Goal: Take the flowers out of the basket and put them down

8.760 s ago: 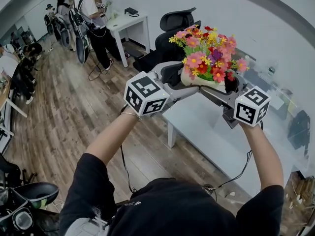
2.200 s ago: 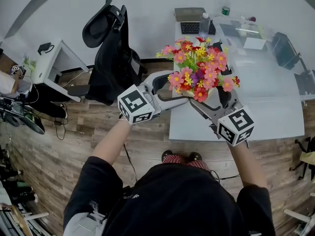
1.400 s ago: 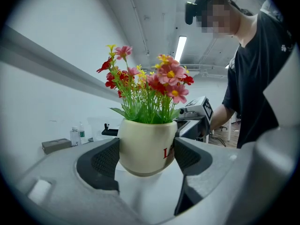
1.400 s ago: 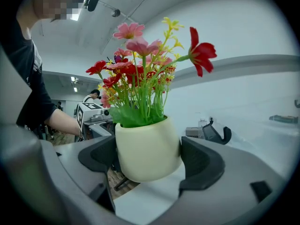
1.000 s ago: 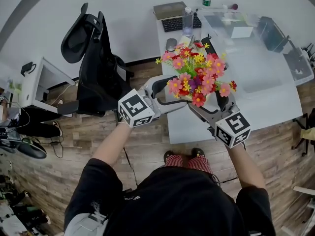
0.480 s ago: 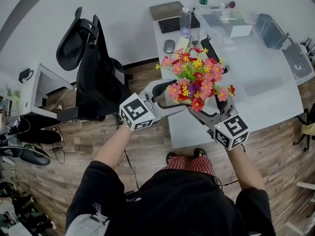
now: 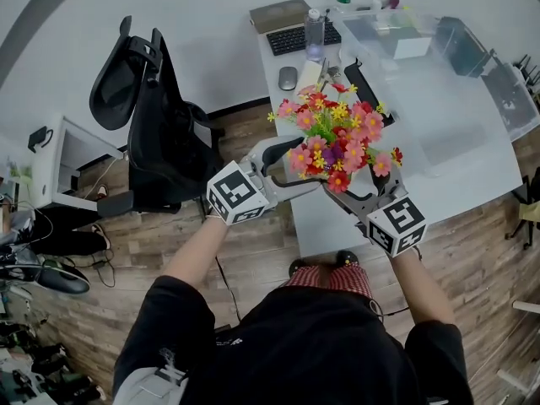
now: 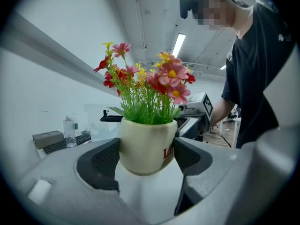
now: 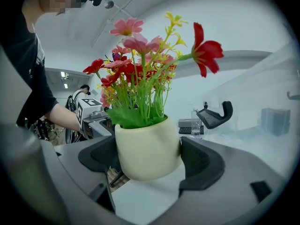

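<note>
A bunch of pink, red and yellow flowers [image 7: 337, 136] stands upright in a cream pot with red lettering [image 8: 147, 144]. Both grippers hold the pot in the air over the near left corner of the white table [image 7: 472, 142]. My left gripper [image 7: 295, 169] is shut on the pot from the left, its dark pads [image 8: 104, 163] pressed against the pot's sides. From the right, my right gripper [image 7: 363, 190] is shut on the same pot [image 9: 147, 151]. In the head view the blooms hide the pot and the jaw tips. No basket is in sight.
A keyboard [image 7: 291, 39], water bottle [image 7: 315, 32], mouse [image 7: 287, 78] and clear plastic box [image 7: 396, 36] lie at the table's far end. A black office chair [image 7: 152, 116] stands left of the table. A small white desk [image 7: 59, 154] is further left.
The person has turned and walked up to the white table, and the pot of flowers stays held in both grippers. In the last second the pot has barely shifted over the table's corner.
</note>
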Action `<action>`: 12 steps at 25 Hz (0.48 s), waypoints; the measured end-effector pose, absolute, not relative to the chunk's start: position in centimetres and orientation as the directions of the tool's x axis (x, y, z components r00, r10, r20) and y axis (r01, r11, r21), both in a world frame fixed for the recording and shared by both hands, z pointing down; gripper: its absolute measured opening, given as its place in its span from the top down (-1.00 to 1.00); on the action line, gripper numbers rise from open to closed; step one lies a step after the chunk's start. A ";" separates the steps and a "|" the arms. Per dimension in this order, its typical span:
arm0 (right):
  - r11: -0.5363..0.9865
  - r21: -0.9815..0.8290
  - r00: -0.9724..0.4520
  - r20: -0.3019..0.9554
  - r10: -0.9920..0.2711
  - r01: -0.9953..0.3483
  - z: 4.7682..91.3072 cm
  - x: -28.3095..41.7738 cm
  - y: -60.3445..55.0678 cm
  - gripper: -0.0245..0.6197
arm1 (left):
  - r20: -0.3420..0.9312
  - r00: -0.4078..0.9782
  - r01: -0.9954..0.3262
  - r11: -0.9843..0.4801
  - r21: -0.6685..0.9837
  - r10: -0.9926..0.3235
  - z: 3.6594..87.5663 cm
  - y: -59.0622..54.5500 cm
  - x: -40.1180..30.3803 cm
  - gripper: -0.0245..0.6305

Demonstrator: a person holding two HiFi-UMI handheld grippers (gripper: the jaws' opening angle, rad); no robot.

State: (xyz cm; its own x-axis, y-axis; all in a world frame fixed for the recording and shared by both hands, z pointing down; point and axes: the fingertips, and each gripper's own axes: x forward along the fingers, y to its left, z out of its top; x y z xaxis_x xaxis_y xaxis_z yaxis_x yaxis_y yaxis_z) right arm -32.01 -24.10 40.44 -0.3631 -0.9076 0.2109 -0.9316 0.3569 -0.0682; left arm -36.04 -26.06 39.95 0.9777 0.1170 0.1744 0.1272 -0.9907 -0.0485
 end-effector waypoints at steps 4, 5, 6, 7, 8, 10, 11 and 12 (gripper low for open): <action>0.332 -0.075 -0.340 0.208 -0.917 -0.940 41.1 -32.1 -24.0 -0.45 | 0.184 0.973 0.154 -0.987 -0.050 0.142 40.5 -26.0 -36.1 -0.20; 0.326 -0.076 -0.335 0.208 -0.919 -0.942 41.2 -32.2 -23.9 -0.45 | 0.187 0.971 0.160 -0.986 -0.051 0.148 40.6 -26.0 -36.1 -0.20; 0.320 -0.077 -0.329 0.209 -0.921 -0.944 41.3 -32.3 -23.9 -0.45 | 0.189 0.970 0.167 -0.985 -0.051 0.155 40.7 -26.0 -36.2 -0.20; 0.314 -0.078 -0.323 0.209 -0.923 -0.946 41.4 -32.4 -23.8 -0.45 | 0.191 0.968 0.173 -0.984 -0.051 0.161 40.8 -25.9 -36.3 -0.20; 0.308 -0.078 -0.317 0.210 -0.925 -0.948 41.5 -32.5 -23.7 -0.45 | 0.192 0.967 0.180 -0.982 -0.050 0.167 40.9 -25.8 -36.4 -0.20; 0.297 -0.082 -0.307 0.212 -0.928 -0.951 41.7 -32.6 -23.3 -0.45 | 0.196 0.964 0.191 -0.981 -0.047 0.178 41.2 -25.5 -36.4 -0.20; 0.293 -0.085 -0.305 0.215 -0.928 -0.952 41.9 -32.6 -23.1 -0.45 | 0.200 0.963 0.195 -0.980 -0.047 0.182 41.4 -25.3 -36.4 -0.20; 0.291 -0.088 -0.304 0.218 -0.927 -0.953 42.1 -32.5 -23.0 -0.45 | 0.202 0.962 0.197 -0.979 -0.047 0.184 41.5 -25.2 -36.3 -0.20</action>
